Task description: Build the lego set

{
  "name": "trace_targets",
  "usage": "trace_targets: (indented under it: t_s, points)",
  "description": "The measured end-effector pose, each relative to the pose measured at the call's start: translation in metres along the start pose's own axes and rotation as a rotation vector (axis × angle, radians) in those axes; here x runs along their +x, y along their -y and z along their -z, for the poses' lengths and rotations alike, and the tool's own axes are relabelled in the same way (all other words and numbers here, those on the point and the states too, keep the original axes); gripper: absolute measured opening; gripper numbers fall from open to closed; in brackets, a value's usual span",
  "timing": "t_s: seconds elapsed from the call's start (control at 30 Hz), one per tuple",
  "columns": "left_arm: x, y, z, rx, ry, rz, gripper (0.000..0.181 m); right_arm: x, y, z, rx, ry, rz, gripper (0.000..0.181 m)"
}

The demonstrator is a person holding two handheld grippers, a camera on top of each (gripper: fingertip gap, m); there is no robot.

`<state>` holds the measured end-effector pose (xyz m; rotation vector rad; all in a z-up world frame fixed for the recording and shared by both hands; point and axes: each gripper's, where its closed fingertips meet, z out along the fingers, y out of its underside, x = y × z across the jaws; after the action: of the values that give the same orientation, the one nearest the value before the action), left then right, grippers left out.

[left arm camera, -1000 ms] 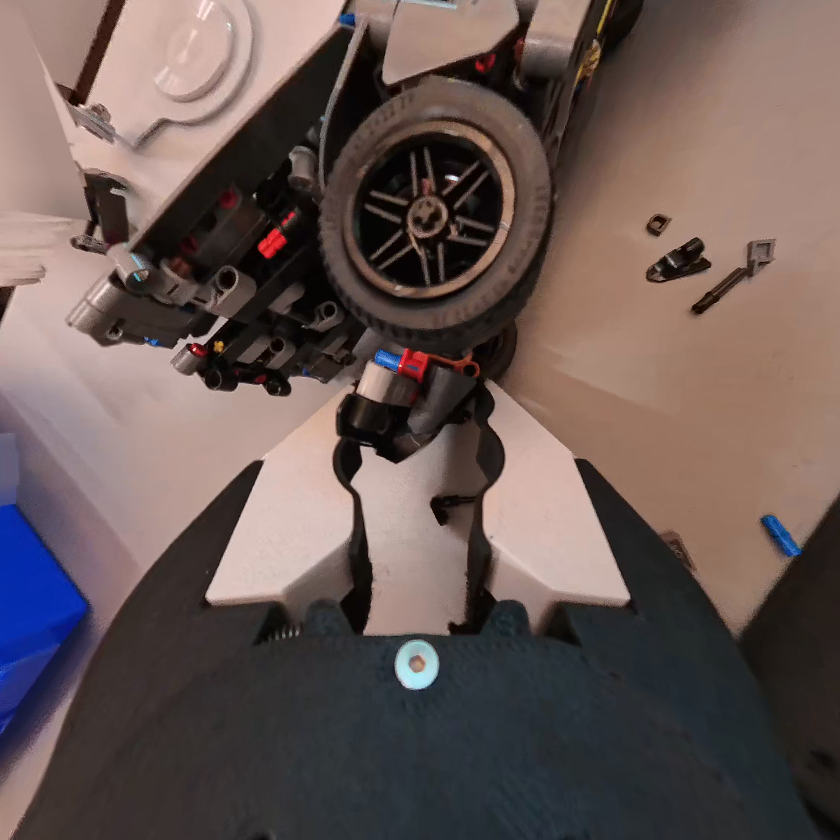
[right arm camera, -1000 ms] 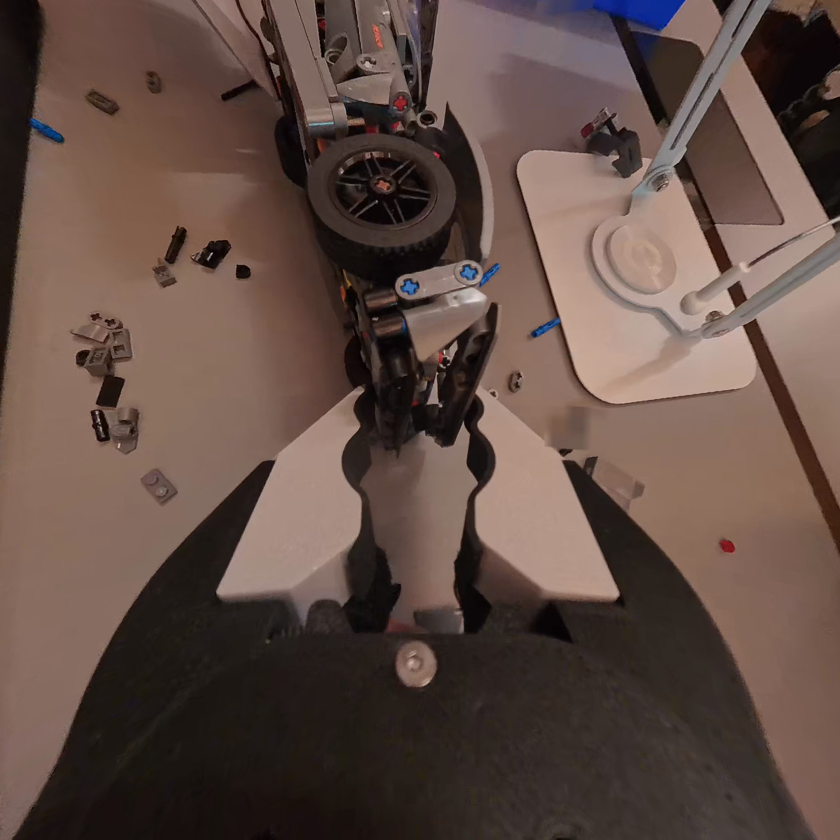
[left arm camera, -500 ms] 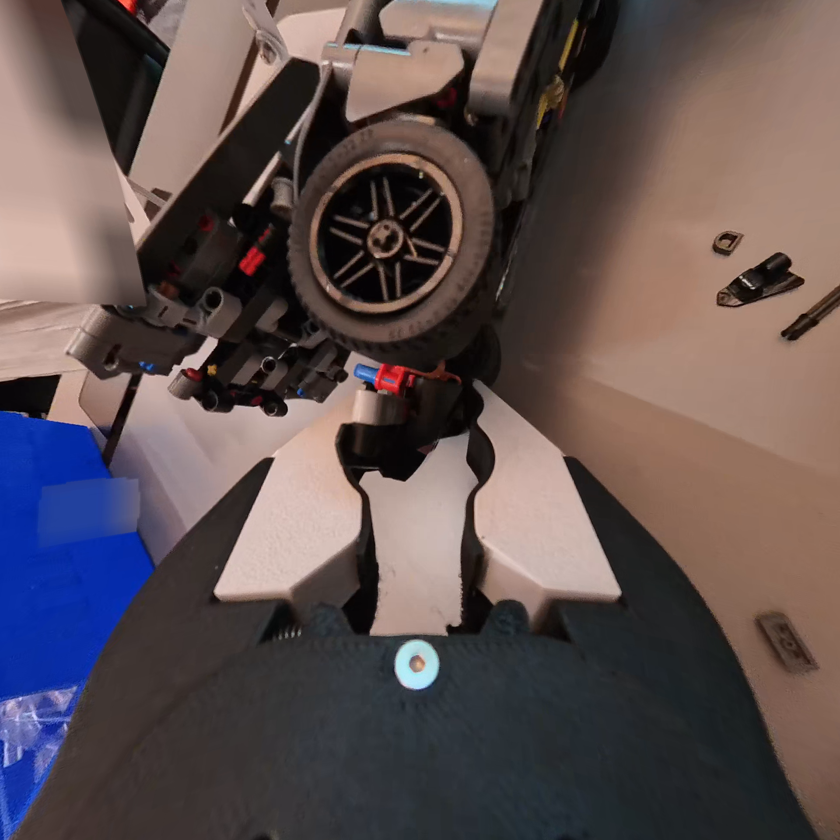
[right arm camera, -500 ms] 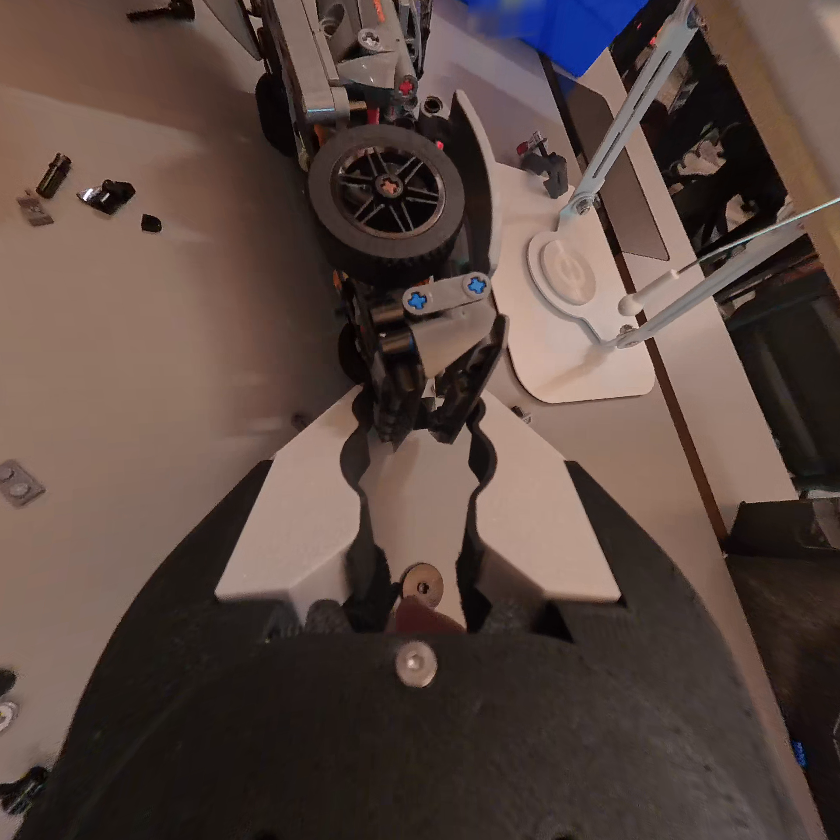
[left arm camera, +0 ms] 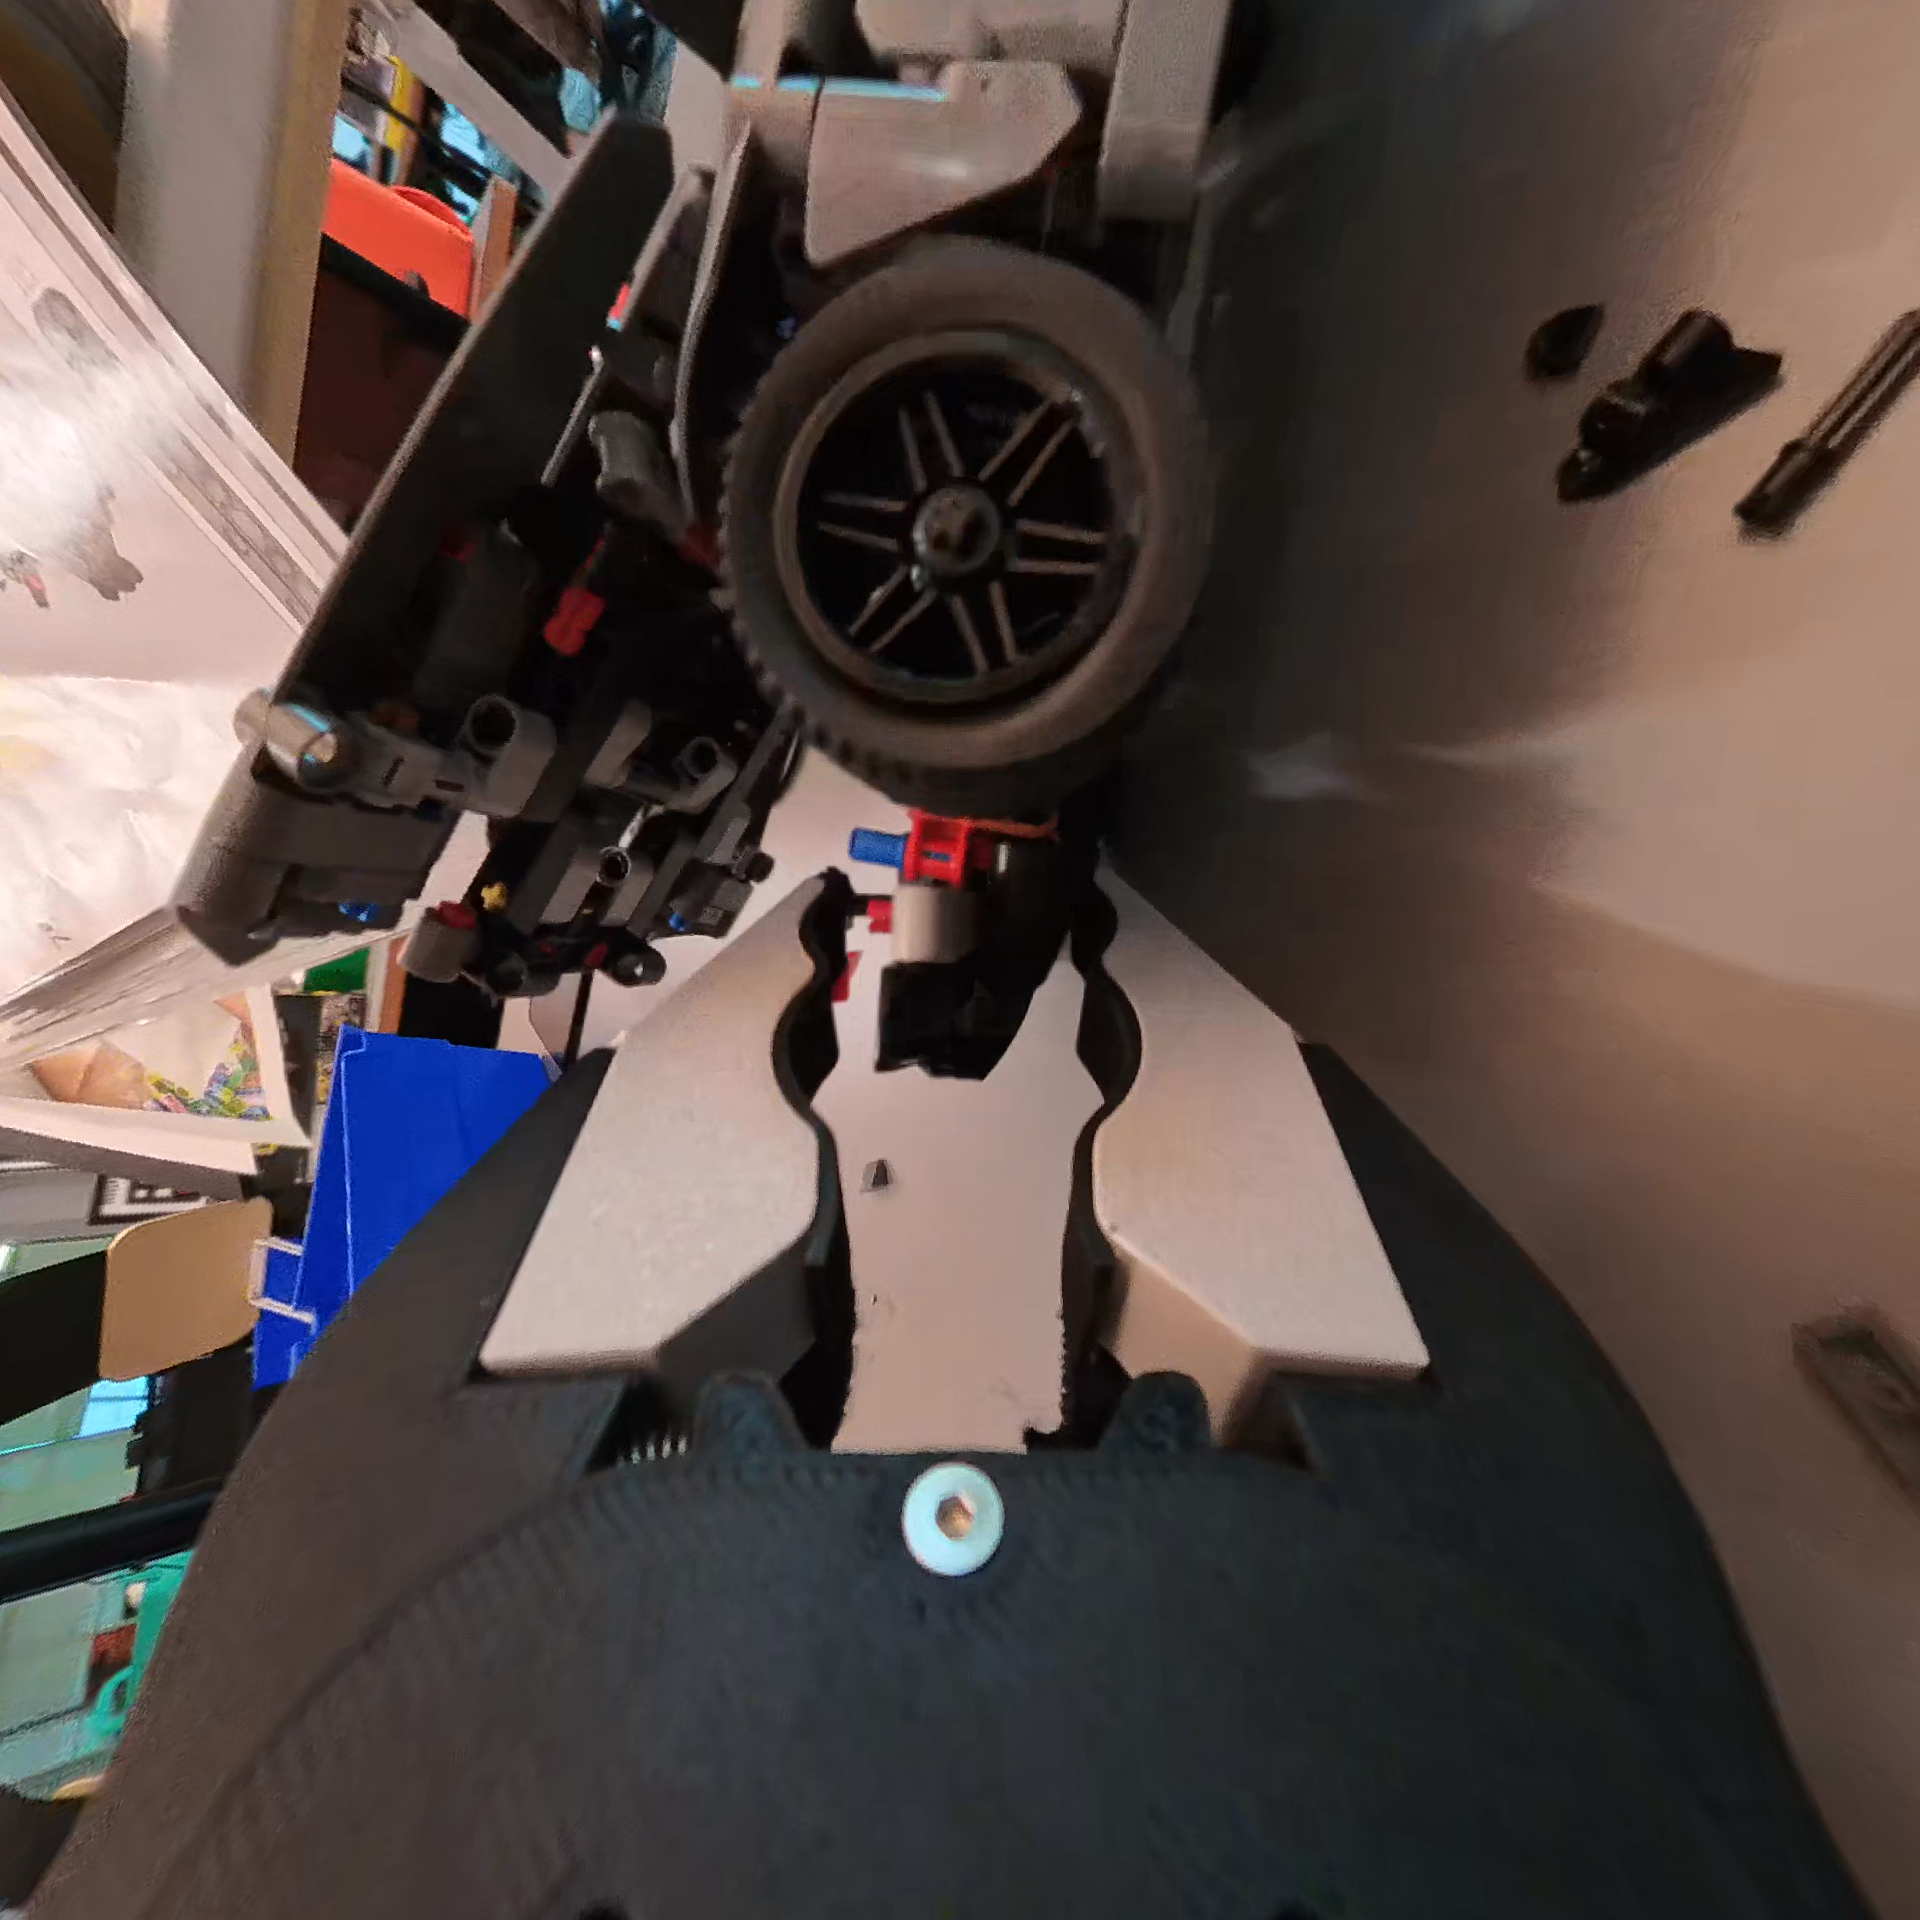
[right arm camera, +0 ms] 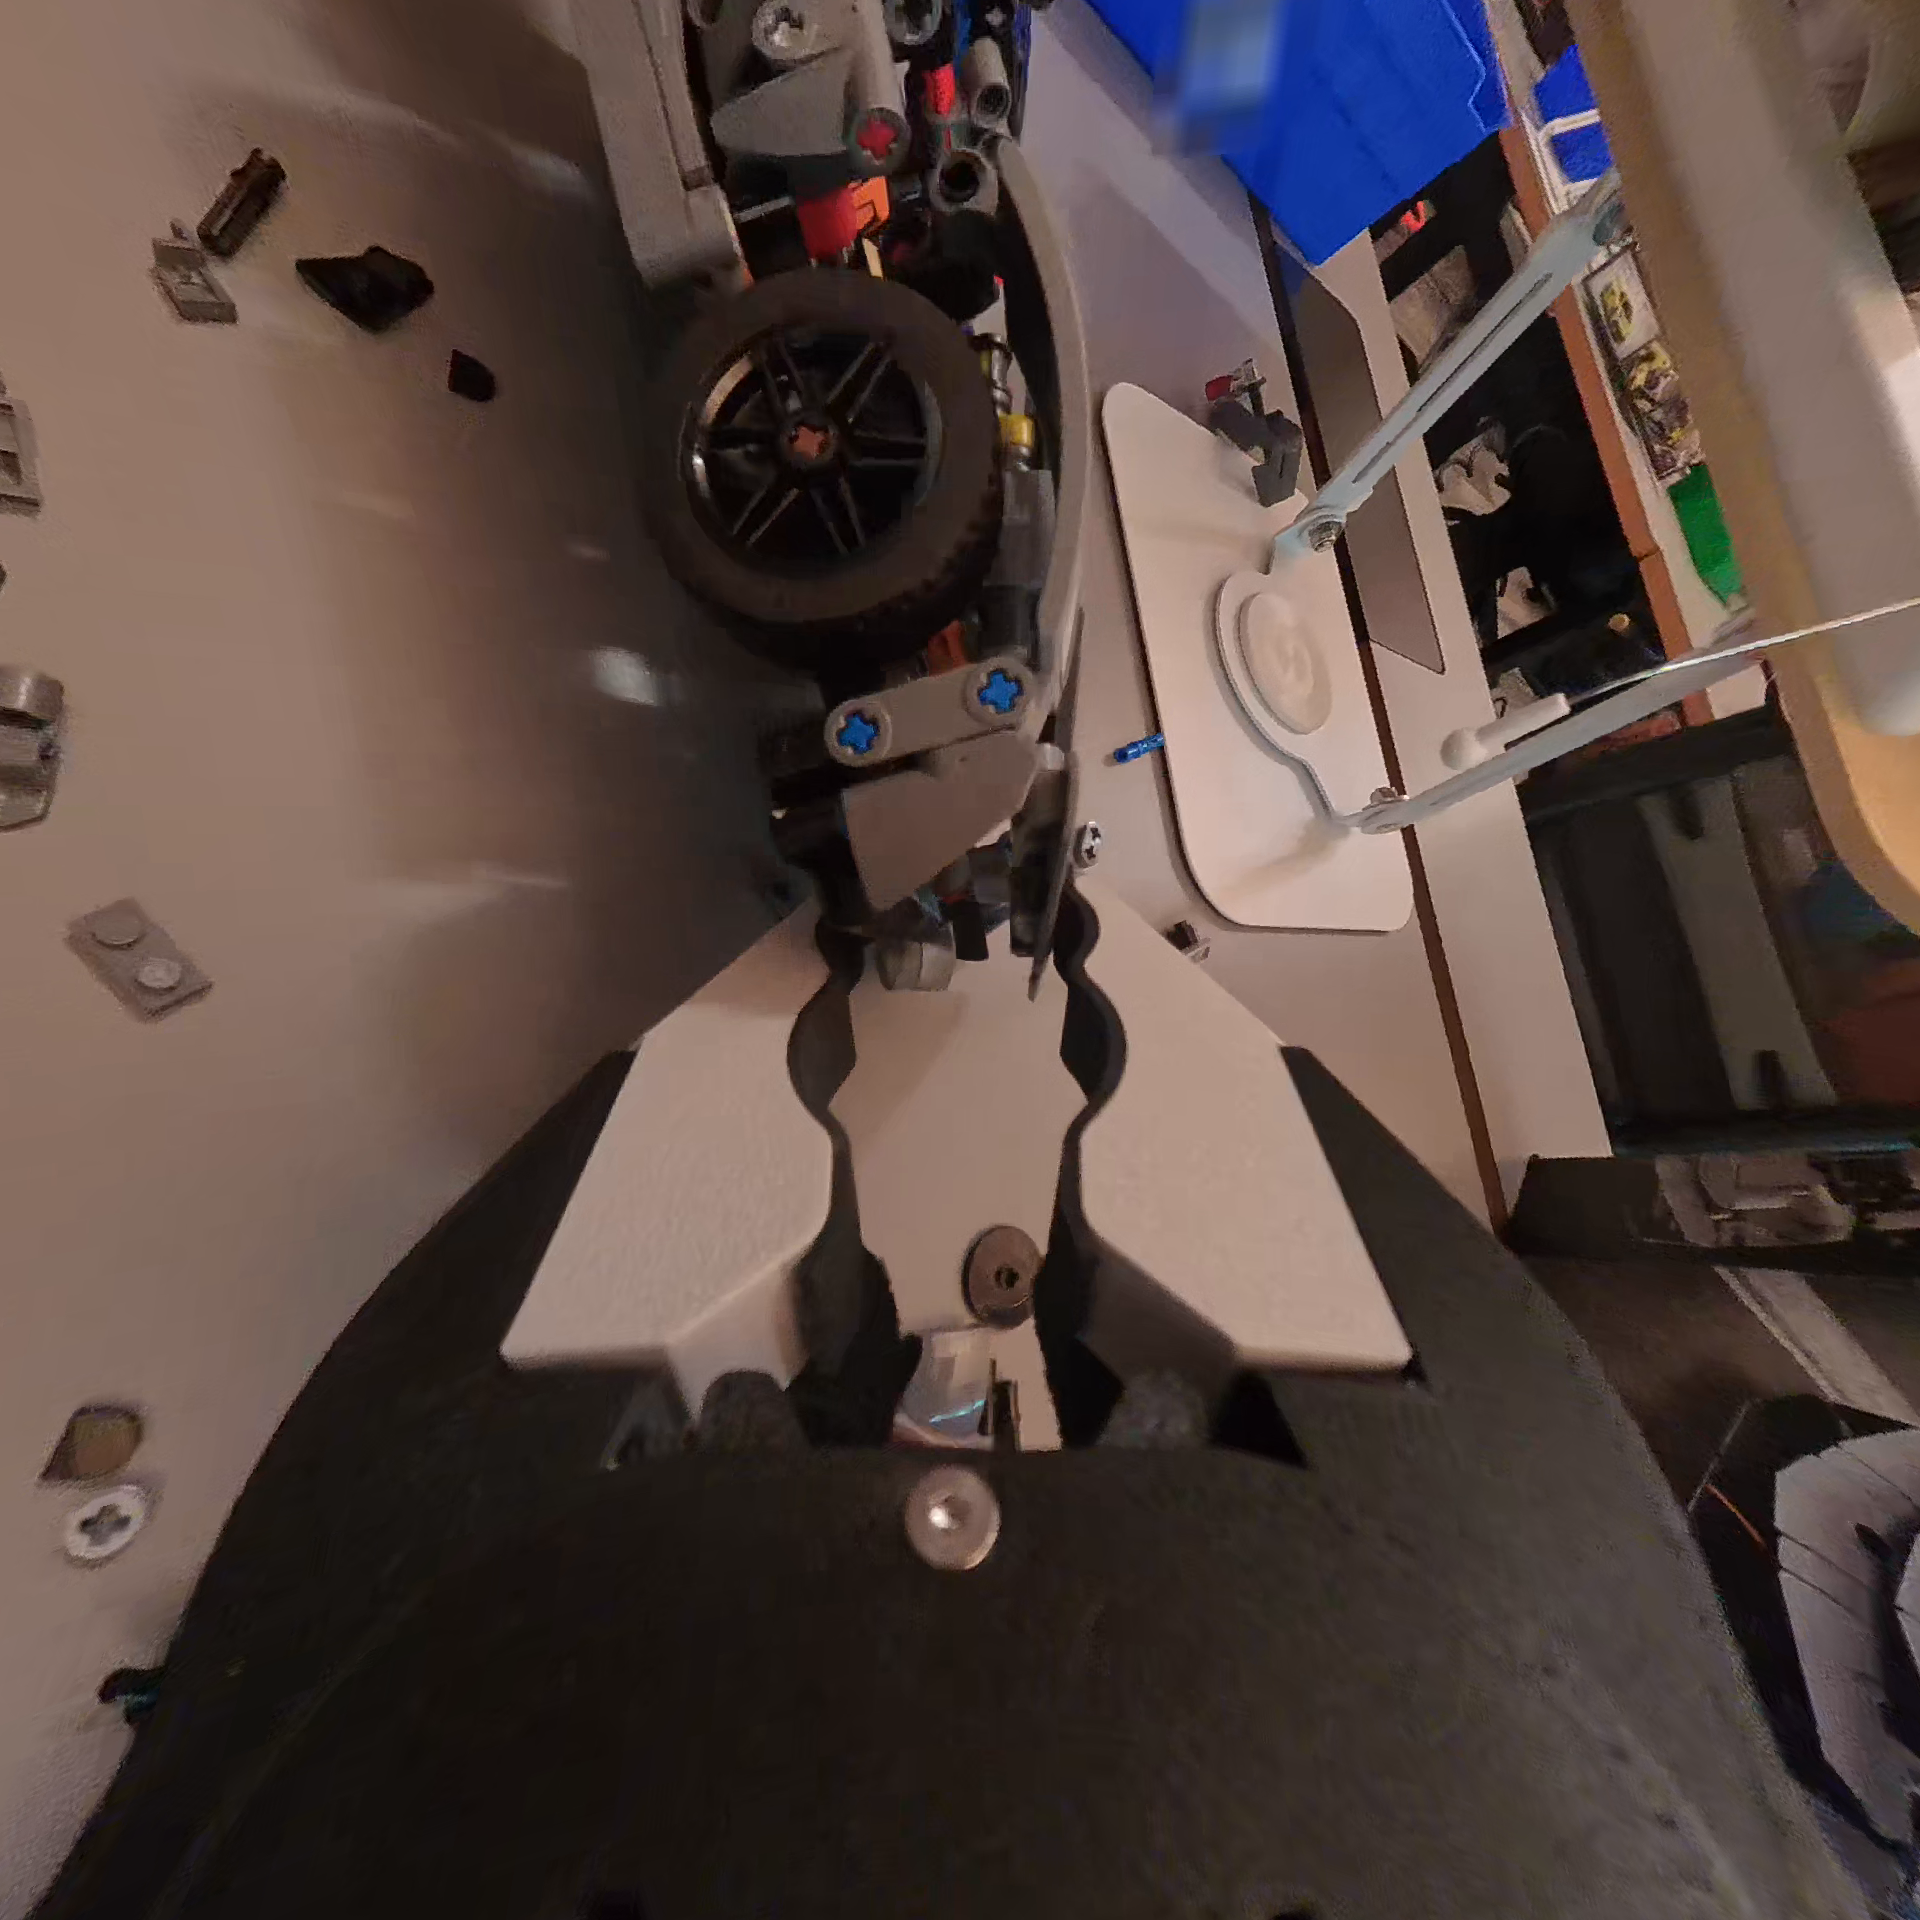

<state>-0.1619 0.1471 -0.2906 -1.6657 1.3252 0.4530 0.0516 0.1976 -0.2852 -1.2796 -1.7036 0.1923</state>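
Your grey and black plastic lego car [left arm camera: 582, 582] hangs above the pale table [left arm camera: 1662, 779], its long axis running away from both grippers, spoked black wheel [left arm camera: 961, 535] with ribbed rubber tyre facing you. Your left gripper [left arm camera: 956, 966] clamps one end; your right gripper [right arm camera: 945, 945] clamps the other. Loose black pieces [left arm camera: 1652, 405] lie on the table.

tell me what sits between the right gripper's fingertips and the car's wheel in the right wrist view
In the right wrist view, a grey liftarm with two blue cross pins and a grey wedge panel lie between the right gripper and the wheel.
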Motion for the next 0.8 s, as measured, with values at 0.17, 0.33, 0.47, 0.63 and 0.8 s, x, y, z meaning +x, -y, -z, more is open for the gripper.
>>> trace_targets:
  t_s: [0.17, 0.33, 0.47, 0.63, 0.8]
  points:
    - [-0.001, -0.004, 0.005, 0.017, 0.044, -0.034, 0.044, -0.005, -0.001, 0.001, -0.019, -0.023, 0.015, 0.034]
    - [0.001, -0.012, 0.015, 0.023, 0.068, -0.095, 0.039, -0.011, -0.001, 0.0, -0.029, -0.04, 0.032, 0.036]
    - [0.011, -0.017, 0.018, 0.024, 0.052, -0.129, 0.033, -0.016, -0.003, -0.002, -0.035, -0.032, 0.028, 0.037]
    - [0.011, -0.016, 0.018, 0.037, 0.032, -0.089, 0.029, -0.015, -0.003, -0.003, -0.031, -0.019, -0.005, 0.037]
    - [0.0, -0.017, 0.015, 0.037, 0.031, 0.005, 0.04, -0.011, -0.002, -0.004, -0.02, 0.004, -0.077, 0.035]
